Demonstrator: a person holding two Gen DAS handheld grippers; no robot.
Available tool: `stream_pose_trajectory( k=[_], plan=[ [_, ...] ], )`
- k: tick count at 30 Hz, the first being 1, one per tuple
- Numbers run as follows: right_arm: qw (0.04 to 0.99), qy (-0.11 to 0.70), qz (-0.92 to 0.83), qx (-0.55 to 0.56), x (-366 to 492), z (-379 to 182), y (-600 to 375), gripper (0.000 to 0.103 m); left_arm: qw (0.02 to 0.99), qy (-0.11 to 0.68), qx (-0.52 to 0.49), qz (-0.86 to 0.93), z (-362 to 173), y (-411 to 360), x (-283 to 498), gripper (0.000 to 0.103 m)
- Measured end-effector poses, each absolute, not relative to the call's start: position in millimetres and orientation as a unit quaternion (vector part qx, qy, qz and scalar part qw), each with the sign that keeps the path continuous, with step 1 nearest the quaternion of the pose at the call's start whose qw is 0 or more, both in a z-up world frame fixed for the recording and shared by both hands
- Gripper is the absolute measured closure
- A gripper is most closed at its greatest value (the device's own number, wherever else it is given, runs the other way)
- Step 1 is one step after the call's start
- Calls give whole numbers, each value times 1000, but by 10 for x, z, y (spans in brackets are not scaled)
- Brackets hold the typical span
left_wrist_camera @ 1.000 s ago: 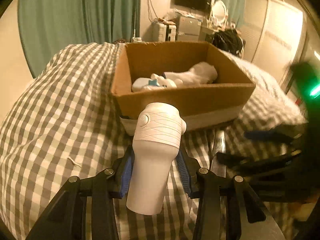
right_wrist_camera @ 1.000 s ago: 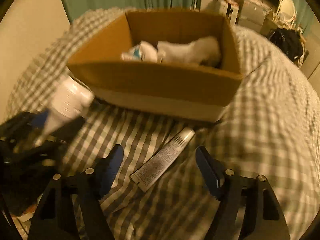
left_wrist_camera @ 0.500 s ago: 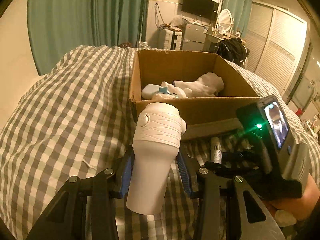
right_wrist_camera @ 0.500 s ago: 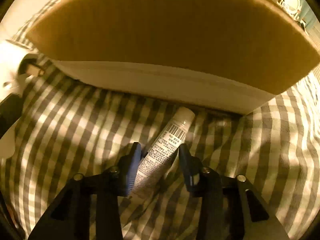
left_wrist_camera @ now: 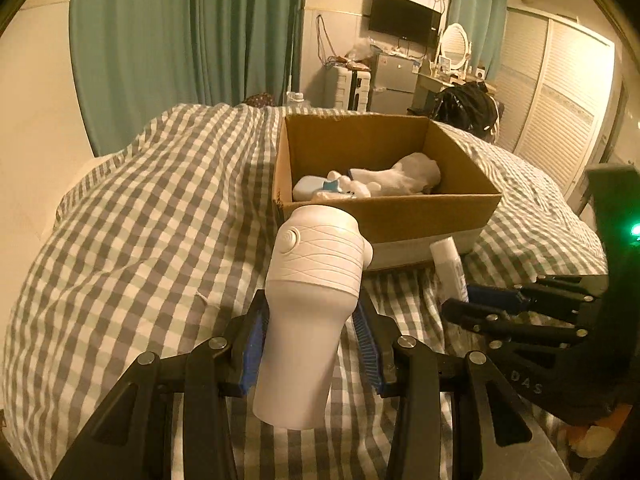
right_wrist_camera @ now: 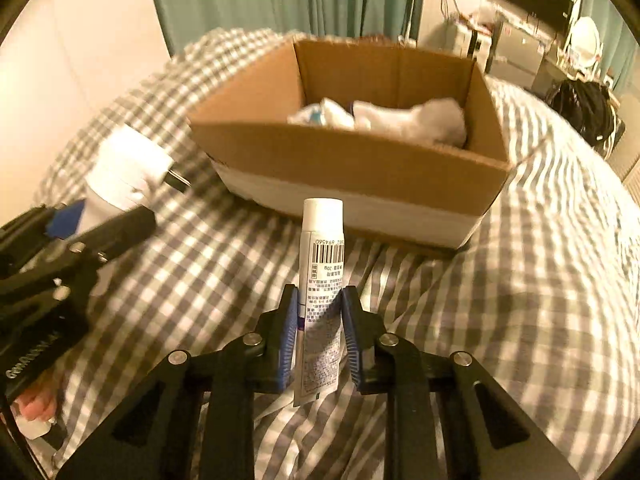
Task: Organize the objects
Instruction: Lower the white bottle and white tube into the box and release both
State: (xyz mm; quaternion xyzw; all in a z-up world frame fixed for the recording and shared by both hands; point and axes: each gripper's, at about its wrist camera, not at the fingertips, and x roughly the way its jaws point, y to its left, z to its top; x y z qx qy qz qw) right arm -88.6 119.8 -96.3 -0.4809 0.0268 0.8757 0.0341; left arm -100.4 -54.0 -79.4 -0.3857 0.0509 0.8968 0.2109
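My left gripper (left_wrist_camera: 310, 344) is shut on a white bottle-shaped device (left_wrist_camera: 310, 308) and holds it above the checked bedspread, short of the cardboard box (left_wrist_camera: 384, 216). My right gripper (right_wrist_camera: 318, 328) is shut on a white tube with a barcode (right_wrist_camera: 322, 280), lifted off the bed and pointing at the box (right_wrist_camera: 348, 168). The box holds white cloth (left_wrist_camera: 404, 174) and a pale blue item (left_wrist_camera: 310, 188). The right gripper (left_wrist_camera: 516, 304) with the tube (left_wrist_camera: 450, 266) shows in the left wrist view; the left gripper (right_wrist_camera: 60, 240) with the device (right_wrist_camera: 124, 168) shows in the right wrist view.
The box sits on a bed with a grey-white checked cover (left_wrist_camera: 140, 240). Green curtains (left_wrist_camera: 180, 40) hang behind. A wall TV (left_wrist_camera: 404, 20), small fridge (left_wrist_camera: 390, 82), dresser with mirror and black bag (left_wrist_camera: 466, 102) stand at the back right. Louvred wardrobe doors (left_wrist_camera: 560, 100) line the right.
My right gripper closed on the tube lying before the box and lifted it off the bed. My left gripper kept hold of the white device and drew back a little.
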Motion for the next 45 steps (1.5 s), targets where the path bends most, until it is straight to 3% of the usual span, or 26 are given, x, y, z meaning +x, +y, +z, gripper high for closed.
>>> stream_pose_trajectory(
  k=[16,27,34,45],
  plan=[
    [14,0,937,-349,-881,239,1205,82,233,68,-313,918,-4,-179,-1188,61],
    [29,-11,948,-317,-1524,713,1553,82,222,74,-295,926,237,268,-2050,61],
    [21,5,935,-354,-2079,490,1788,82,228,79,-314,918,-74,506,-2561,61],
    [9,39,892,-451,-2515,-380,2111,82,238,119,-381,886,-788,730,-2659,60]
  ],
)
